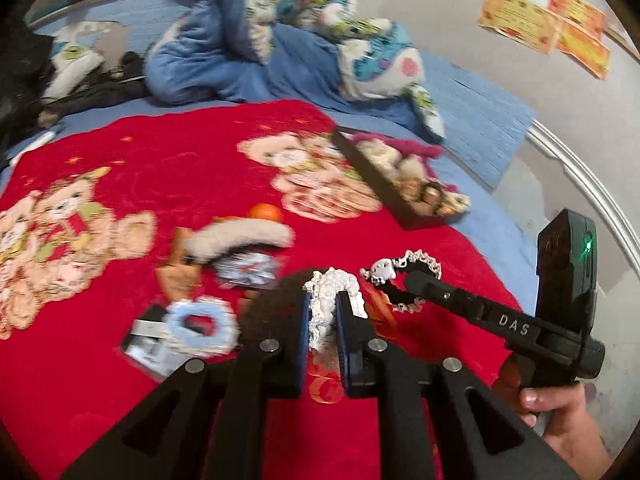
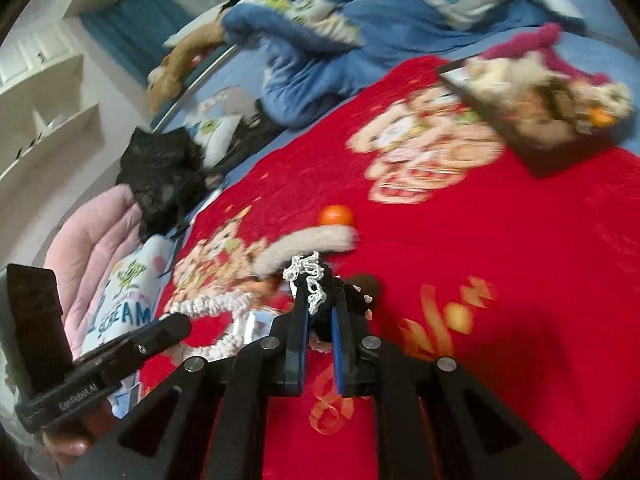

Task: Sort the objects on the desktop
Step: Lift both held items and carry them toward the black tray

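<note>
My left gripper [image 1: 324, 306] is shut on a white lace scrunchie [image 1: 334, 280], held above the red teddy-bear blanket [image 1: 160, 160]. In the right wrist view my right gripper [image 2: 318, 298] is shut on a black scrunchie with white lace trim [image 2: 306, 270]. That black scrunchie [image 1: 416, 266], with its white cat charm, also hangs from the right gripper [image 1: 414, 282] in the left wrist view. The left gripper [image 2: 180, 324] shows at the lower left of the right wrist view with the white scrunchie [image 2: 218, 304]. A black tray [image 1: 372, 176] [image 2: 492, 108] filled with fluffy hair items lies at the blanket's far right.
On the blanket lie an orange ball [image 1: 266, 212] [image 2: 336, 216], a fluffy beige band [image 1: 240, 240], a light blue scrunchie [image 1: 196, 320] and small packets [image 1: 152, 348]. Blue bedding and patterned pillows [image 1: 280, 20] are piled behind. A hand [image 1: 560, 412] grips the right tool.
</note>
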### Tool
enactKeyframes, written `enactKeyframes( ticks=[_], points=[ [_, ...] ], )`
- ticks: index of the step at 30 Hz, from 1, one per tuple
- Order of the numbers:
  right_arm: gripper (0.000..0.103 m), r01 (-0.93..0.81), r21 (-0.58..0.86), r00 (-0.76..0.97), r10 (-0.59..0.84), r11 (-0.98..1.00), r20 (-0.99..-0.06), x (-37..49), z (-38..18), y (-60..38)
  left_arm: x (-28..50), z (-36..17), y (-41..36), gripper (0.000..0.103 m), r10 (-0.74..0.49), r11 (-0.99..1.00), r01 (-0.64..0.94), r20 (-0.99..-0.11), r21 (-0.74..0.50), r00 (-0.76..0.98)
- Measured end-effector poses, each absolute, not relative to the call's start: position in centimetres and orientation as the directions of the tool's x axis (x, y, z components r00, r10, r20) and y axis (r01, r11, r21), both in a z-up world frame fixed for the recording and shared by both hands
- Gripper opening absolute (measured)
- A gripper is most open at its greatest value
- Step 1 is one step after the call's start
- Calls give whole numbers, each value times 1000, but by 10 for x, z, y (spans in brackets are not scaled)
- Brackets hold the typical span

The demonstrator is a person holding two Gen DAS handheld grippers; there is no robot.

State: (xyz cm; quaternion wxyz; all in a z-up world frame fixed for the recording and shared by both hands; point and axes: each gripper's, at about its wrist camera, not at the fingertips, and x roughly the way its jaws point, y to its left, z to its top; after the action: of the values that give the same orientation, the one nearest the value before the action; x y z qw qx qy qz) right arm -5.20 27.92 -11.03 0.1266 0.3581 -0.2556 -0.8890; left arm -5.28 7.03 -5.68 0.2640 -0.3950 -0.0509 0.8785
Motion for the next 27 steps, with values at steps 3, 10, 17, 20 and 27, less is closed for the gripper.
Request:
enactKeyframes(
  ticks=[3,10,17,20,27],
  points=[
    [10,-23,540,-735,-352,-841,-579,-22,-112,304,-41,-55,97,12,539,-825,-478,-672,-301,-507],
    [10,-157,531,-776,-229,-833,-588,45,-113,348,-13,-54,153,12,578,-762,-590,-692,-268,-432],
    [10,-233,524,-806,-139,-819,-575,93,-107,374,10,-61,211,13,568,-716,-665,-732,-213,-377],
    [10,-262,525,-809,-113,-810,-577,108,-108,384,19,-64,231,13,573,-697,-683,-742,-218,-348],
    [10,-271,558,-808,-130,-784,-575,128,-113,408,26,-63,249,13,585,-697,-672,-740,-251,-331]
  ],
)
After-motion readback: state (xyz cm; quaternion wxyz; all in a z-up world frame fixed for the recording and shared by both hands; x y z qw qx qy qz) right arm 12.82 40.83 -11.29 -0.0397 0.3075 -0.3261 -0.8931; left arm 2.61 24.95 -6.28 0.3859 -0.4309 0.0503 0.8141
